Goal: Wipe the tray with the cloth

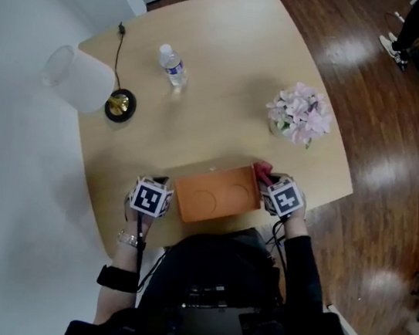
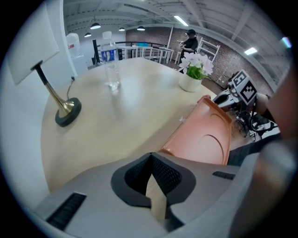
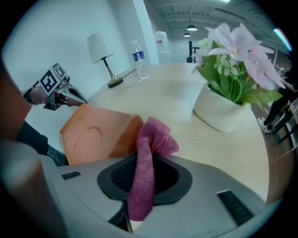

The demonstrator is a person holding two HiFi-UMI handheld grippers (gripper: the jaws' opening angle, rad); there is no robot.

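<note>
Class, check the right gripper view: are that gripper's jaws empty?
No, the pink cloth is pinched between the jaws, its bunched end sticking out beyond them.

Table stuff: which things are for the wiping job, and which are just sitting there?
For the job: orange tray; pink cloth.
Just sitting there: lamp; water bottle; pot of flowers.

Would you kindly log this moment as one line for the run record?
left gripper: shut, empty, by tray | right gripper: shut on cloth, at tray's other end | wiping: not yet begun
</note>
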